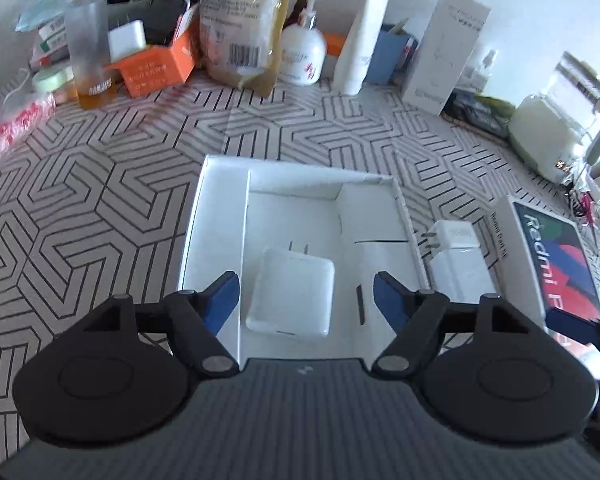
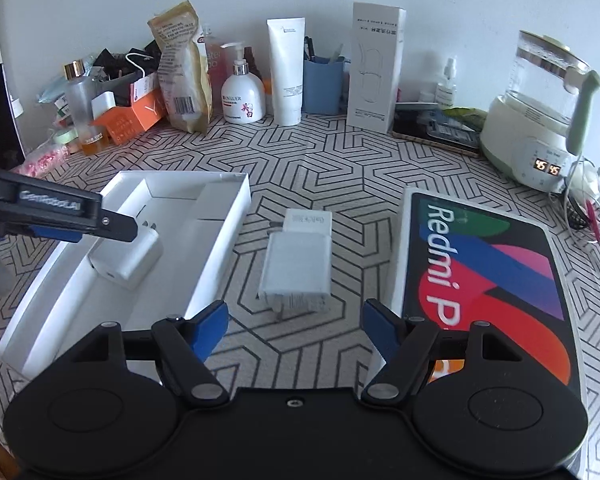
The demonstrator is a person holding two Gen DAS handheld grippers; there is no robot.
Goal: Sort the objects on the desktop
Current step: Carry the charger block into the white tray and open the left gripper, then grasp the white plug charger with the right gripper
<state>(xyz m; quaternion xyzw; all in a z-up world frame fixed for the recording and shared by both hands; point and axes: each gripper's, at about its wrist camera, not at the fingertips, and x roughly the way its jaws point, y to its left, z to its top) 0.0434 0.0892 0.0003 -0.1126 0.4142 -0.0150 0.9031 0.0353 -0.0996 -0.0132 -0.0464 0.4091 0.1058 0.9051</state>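
An open white box tray (image 1: pixel 216 216) (image 2: pixel 228 232) lies on the patterned table. A white square charger (image 1: pixel 290 294) (image 2: pixel 126 258) lies flat in its middle compartment. My left gripper (image 1: pixel 306 294) is open just above that charger, one finger on each side, not touching it; it also shows in the right wrist view (image 2: pixel 80 226). A second white charger (image 2: pixel 296 266) (image 1: pixel 458 260) lies on the table right of the tray. My right gripper (image 2: pixel 296 328) is open and empty, just in front of that charger.
A Redmi Pad box (image 2: pixel 488 280) (image 1: pixel 556 260) lies flat on the right. An electric kettle (image 2: pixel 540 116) stands at the far right beside loose cables. Bottles, a tube, a tall white carton (image 2: pixel 374 72), a pouch and an orange box (image 2: pixel 128 120) line the back wall.
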